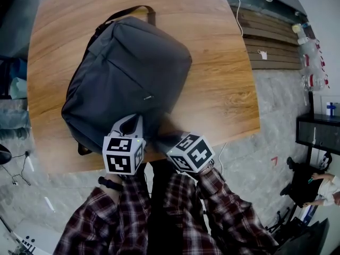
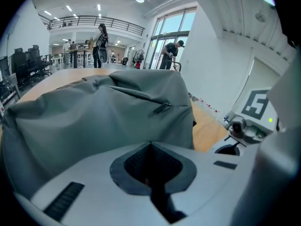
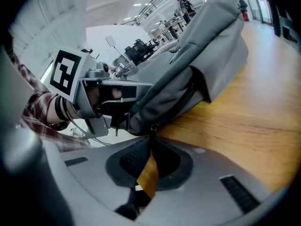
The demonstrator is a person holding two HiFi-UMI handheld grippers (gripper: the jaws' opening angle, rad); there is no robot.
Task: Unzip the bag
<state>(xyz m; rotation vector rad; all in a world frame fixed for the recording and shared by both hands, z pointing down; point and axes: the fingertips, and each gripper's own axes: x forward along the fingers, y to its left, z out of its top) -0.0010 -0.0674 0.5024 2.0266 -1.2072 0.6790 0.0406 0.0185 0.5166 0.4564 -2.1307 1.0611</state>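
The dark grey fabric backpack lay flat on the light wooden table. Its long axis ran away from both grippers, with the carry handle at the far end and its near end at the table edge by the person.

The right gripper had its jaws pressed together, and a small metal zip pull sat right at their tips, seemingly pinched. The bulk of the backpack rose ahead of those jaws and to their left.

The left gripper was likewise closed, apparently nipping the fabric directly in front of it, just left of the right one on the same near corner.

So the right gripper was the one on the pull. The zip seam probably led forward from it along the backpack's edge, and the left gripper served as anchor.
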